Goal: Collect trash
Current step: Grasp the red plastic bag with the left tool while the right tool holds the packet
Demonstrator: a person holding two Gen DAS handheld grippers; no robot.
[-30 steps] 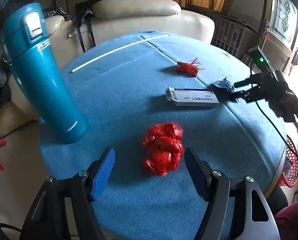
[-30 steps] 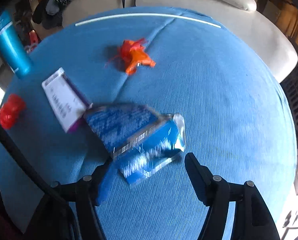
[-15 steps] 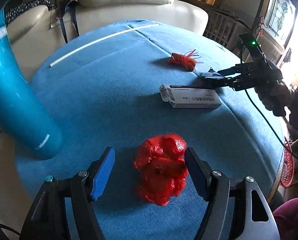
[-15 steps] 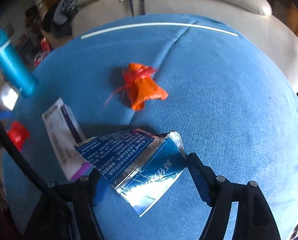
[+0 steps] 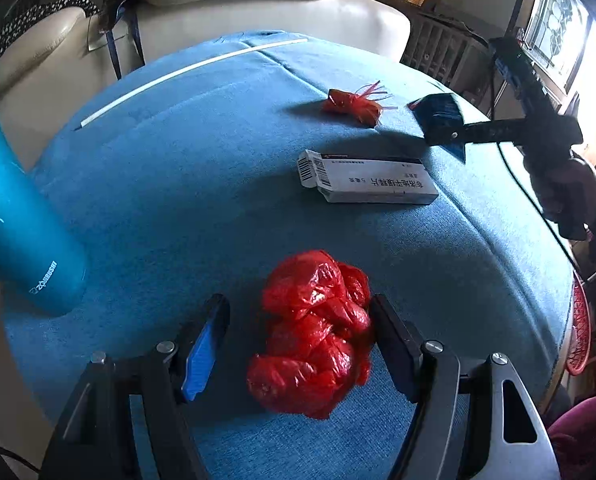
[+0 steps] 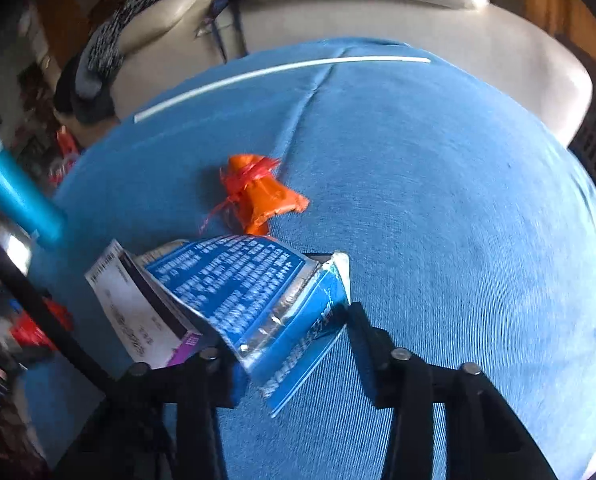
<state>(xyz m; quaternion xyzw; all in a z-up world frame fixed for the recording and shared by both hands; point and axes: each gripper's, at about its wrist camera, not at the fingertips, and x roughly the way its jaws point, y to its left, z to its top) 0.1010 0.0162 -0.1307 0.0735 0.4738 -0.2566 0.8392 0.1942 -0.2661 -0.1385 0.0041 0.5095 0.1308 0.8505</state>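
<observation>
Meanwhile, the left gripper straddles a crumpled red bag, jaws wide apart, while the right gripper clamps a blue wrapper.

We see our left gripper as a black frame with two long fingers; the left finger's inner pad is bright blue, the right one reads dark. Small silver screws sit at the finger bases and on the arms behind them, and a pale grey plate with a rounded slot covers the lower right. Our right gripper has the same black fingers and silver screws, with a black cable running past on its left. From the left wrist view its body is black, gripped by our dark-looking right hand.
</observation>
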